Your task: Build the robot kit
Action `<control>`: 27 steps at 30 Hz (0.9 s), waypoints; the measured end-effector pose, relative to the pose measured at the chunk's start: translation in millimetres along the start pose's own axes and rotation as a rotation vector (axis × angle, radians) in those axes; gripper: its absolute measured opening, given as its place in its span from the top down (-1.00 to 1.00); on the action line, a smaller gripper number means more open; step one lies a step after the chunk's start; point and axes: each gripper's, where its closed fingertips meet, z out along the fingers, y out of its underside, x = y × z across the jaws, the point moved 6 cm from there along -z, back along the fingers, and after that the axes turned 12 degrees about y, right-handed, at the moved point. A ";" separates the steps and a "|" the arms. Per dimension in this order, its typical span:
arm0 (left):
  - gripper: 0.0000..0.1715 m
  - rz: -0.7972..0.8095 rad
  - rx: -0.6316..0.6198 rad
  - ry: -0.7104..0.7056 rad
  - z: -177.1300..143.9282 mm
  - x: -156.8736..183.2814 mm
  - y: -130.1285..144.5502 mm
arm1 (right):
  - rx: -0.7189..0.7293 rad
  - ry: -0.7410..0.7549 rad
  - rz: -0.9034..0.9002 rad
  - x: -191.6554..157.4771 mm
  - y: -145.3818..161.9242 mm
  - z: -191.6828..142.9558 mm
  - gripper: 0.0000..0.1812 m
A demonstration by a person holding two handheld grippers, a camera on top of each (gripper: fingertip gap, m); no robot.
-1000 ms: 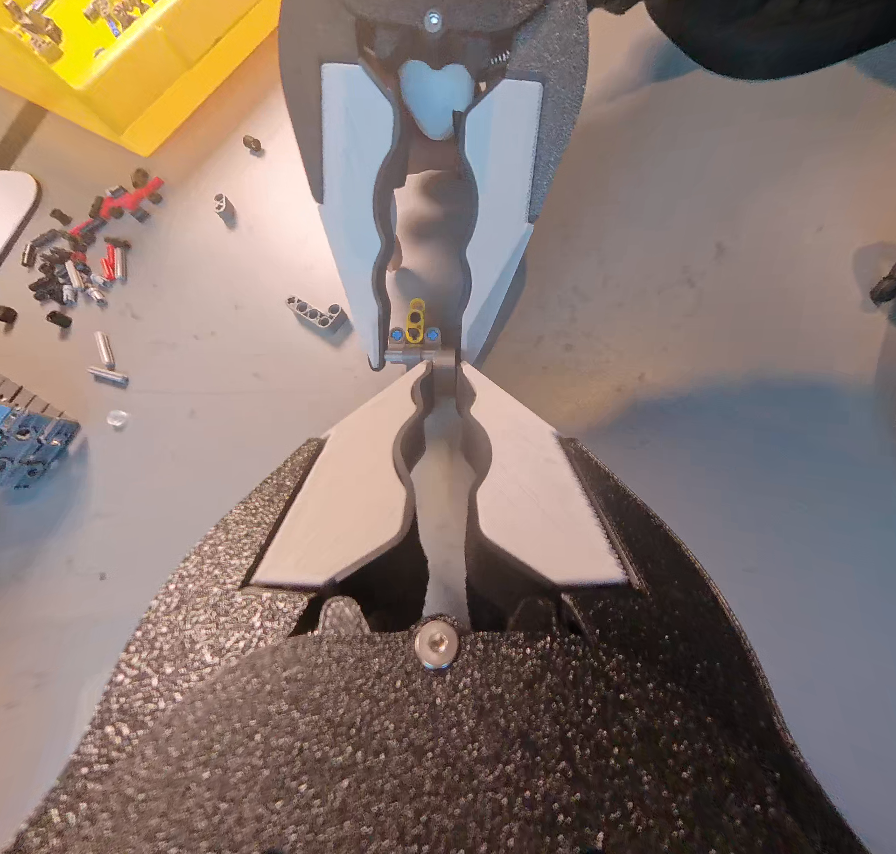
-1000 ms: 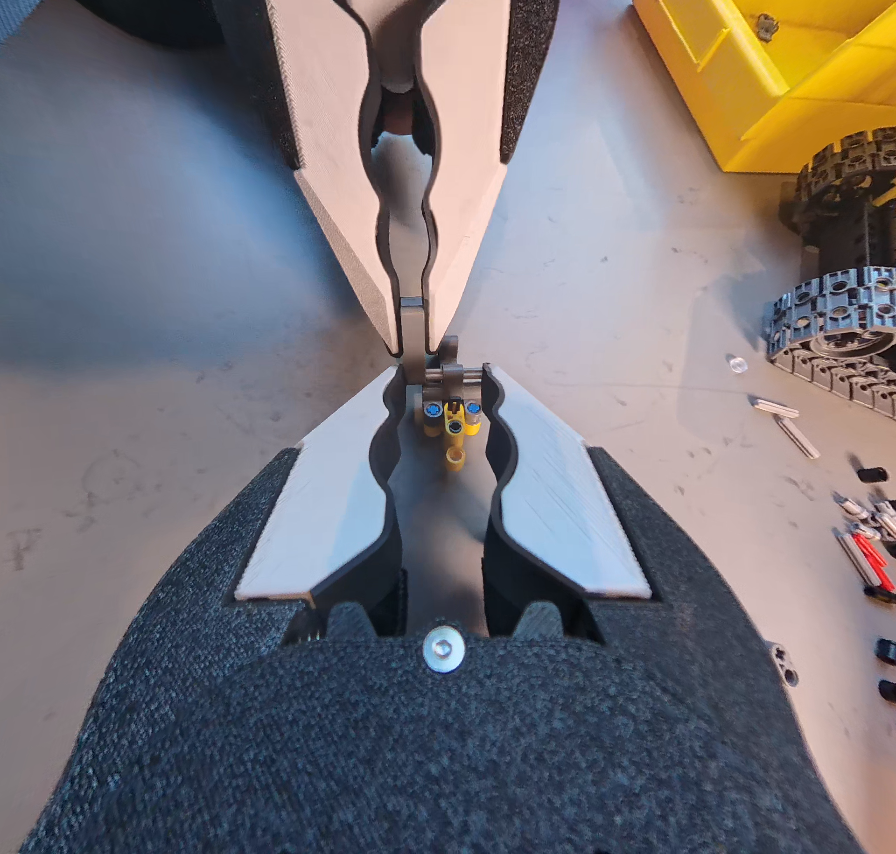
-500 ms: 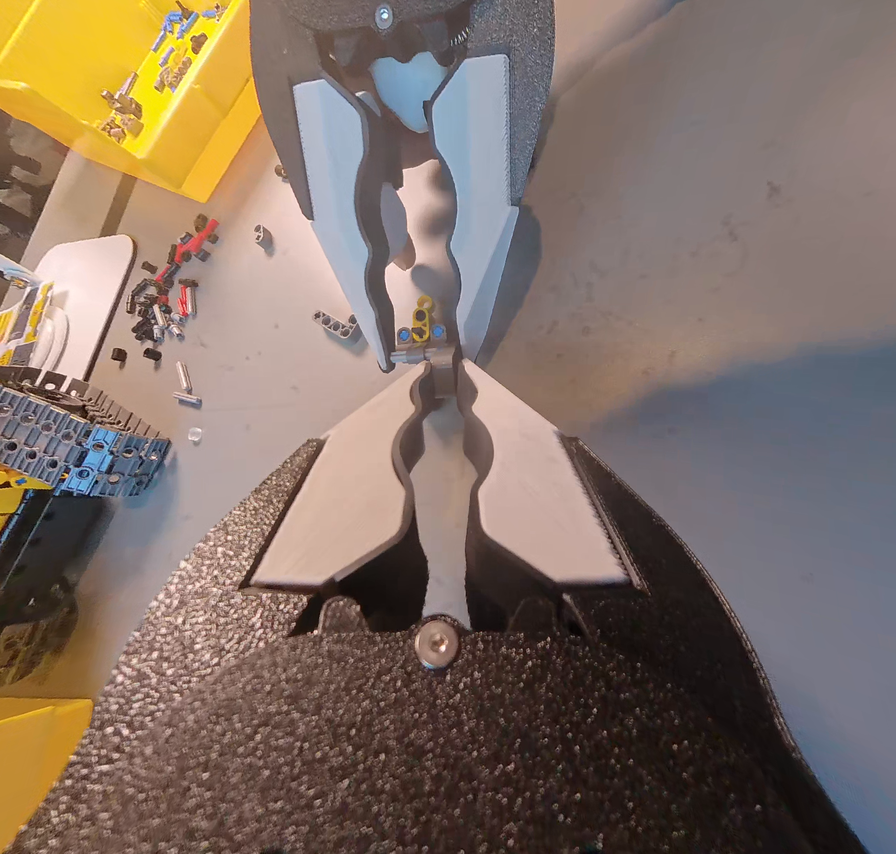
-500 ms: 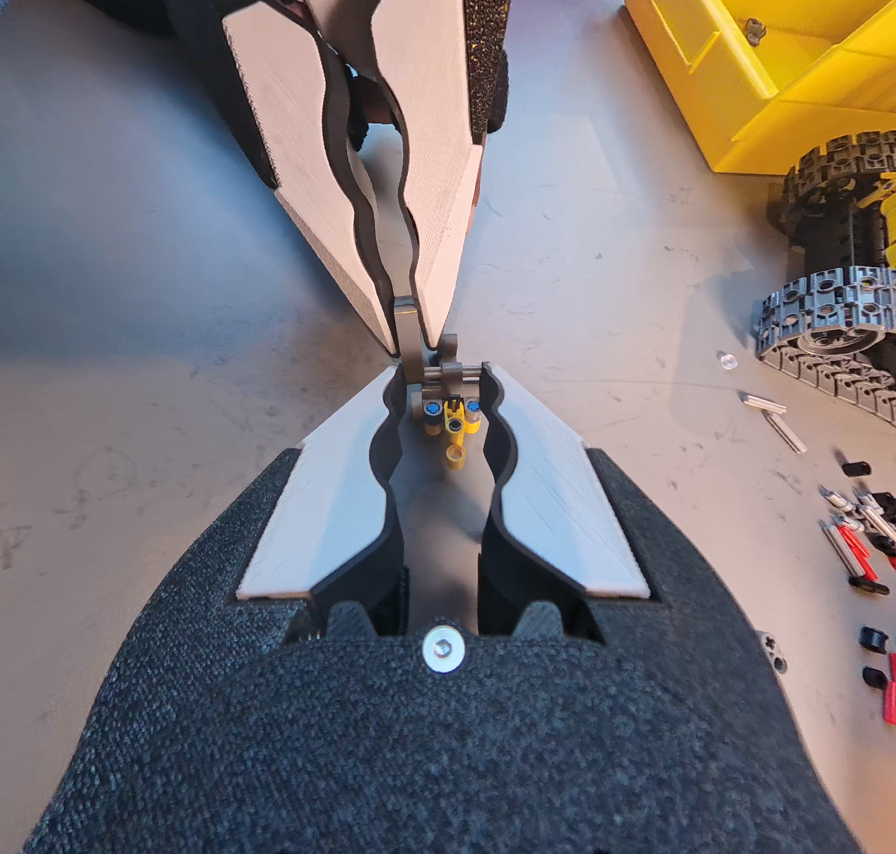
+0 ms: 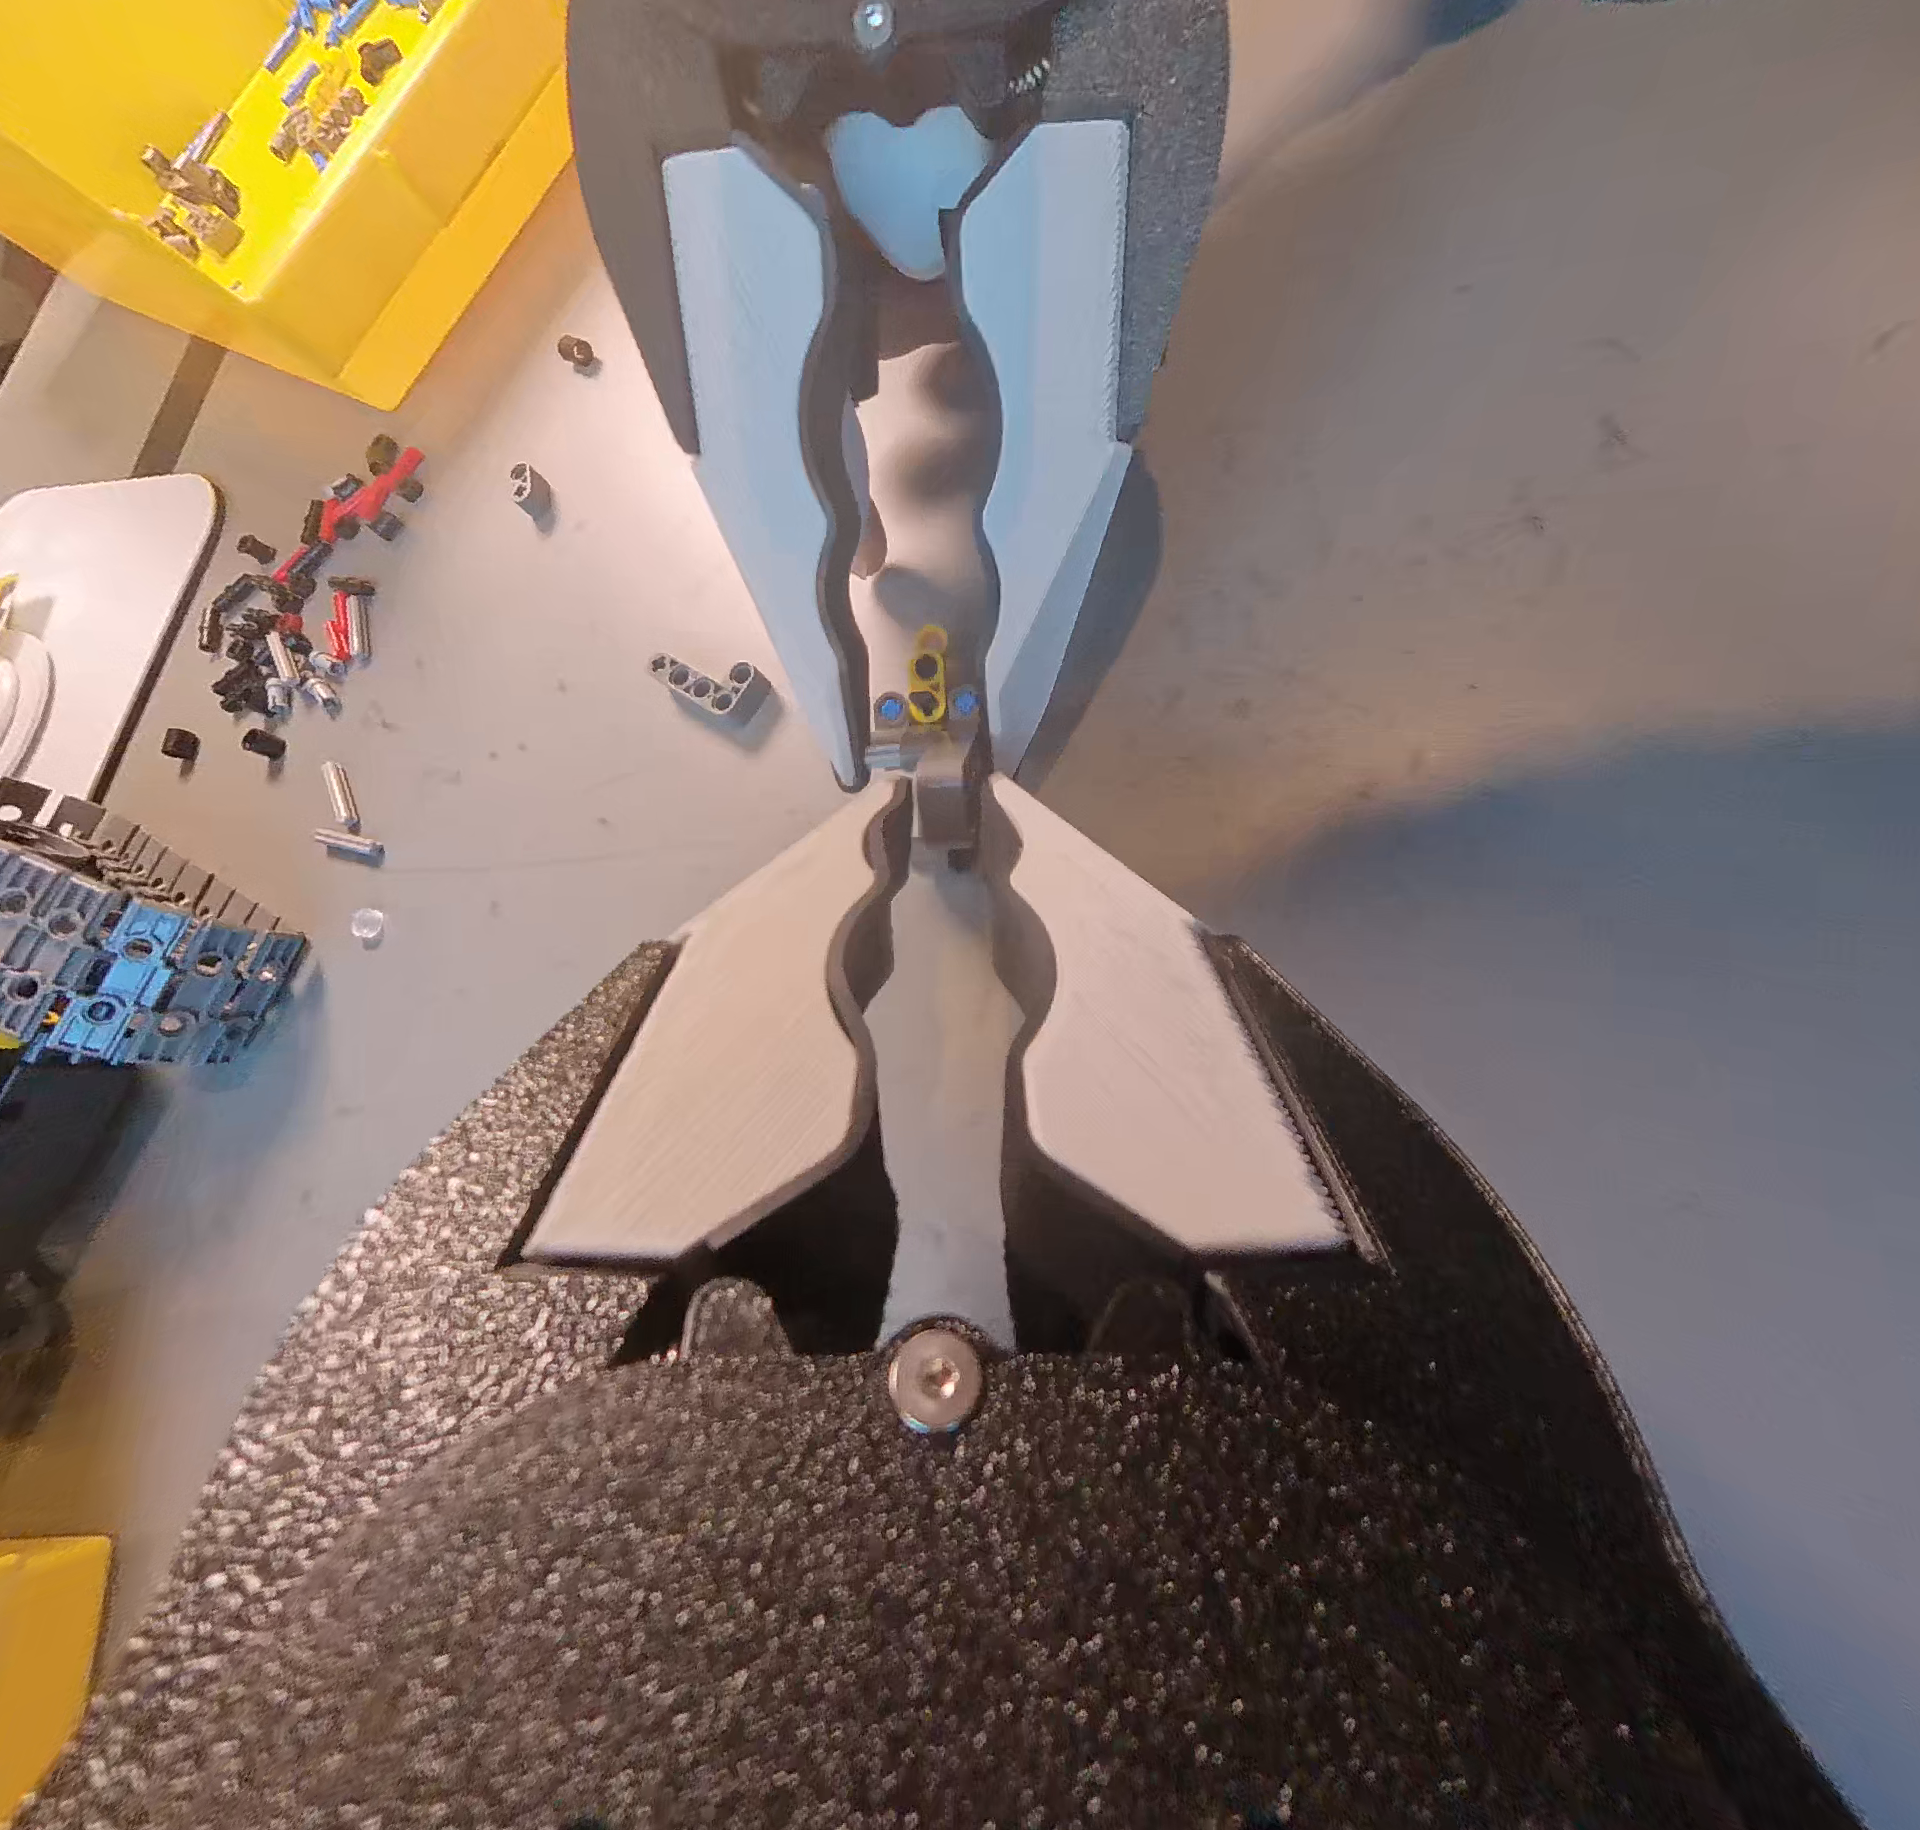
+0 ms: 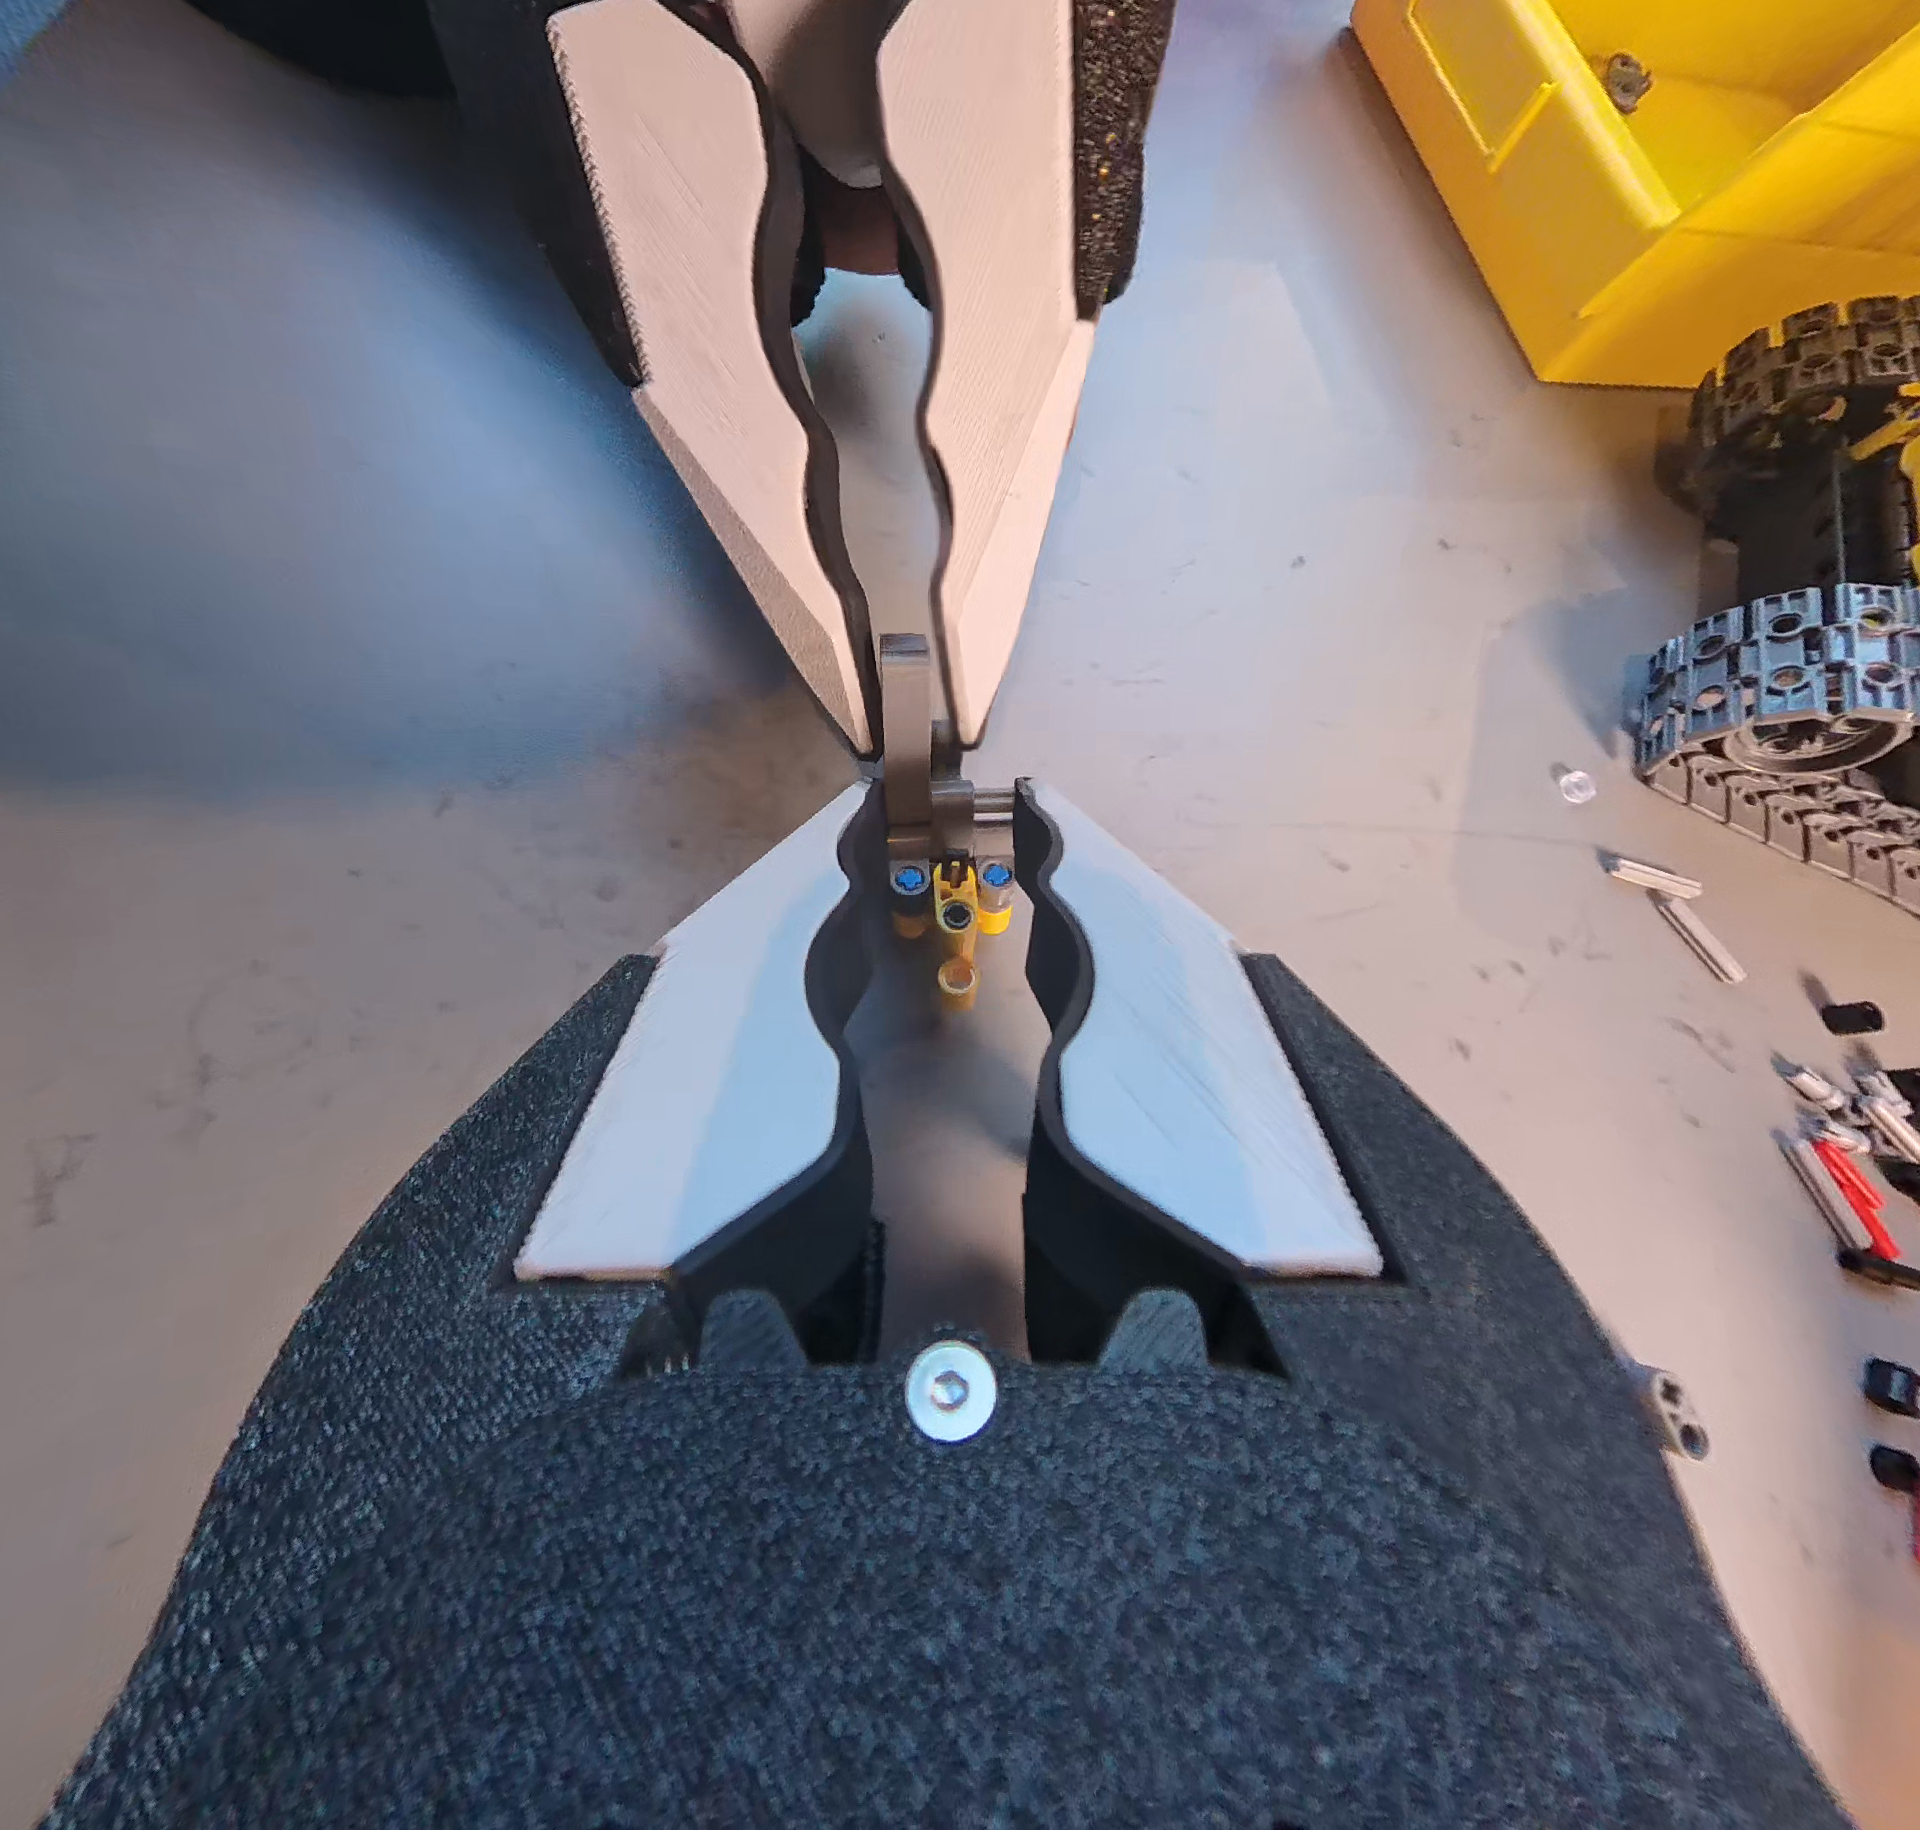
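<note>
Small grey-and-yellow assembly held above the bench, tip to tip: right gripper clamped across its pins, left gripper pinched on its grey beam. Twisting could pop pins loose. Parts pile seen fully only leftward; wheel only rightward.

Left gripper: black, pebbled plastic body; two pale grey ribbed wedge fingers with wavy black inner edges; silver hex screw centred at base. Right gripper: identical build, own silver screw.
</note>
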 end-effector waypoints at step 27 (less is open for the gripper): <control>0.78 -0.146 0.033 0.316 6.1 30.1 4.3 | -0.138 0.039 0.020 19.6 13.7 -40.2 0.74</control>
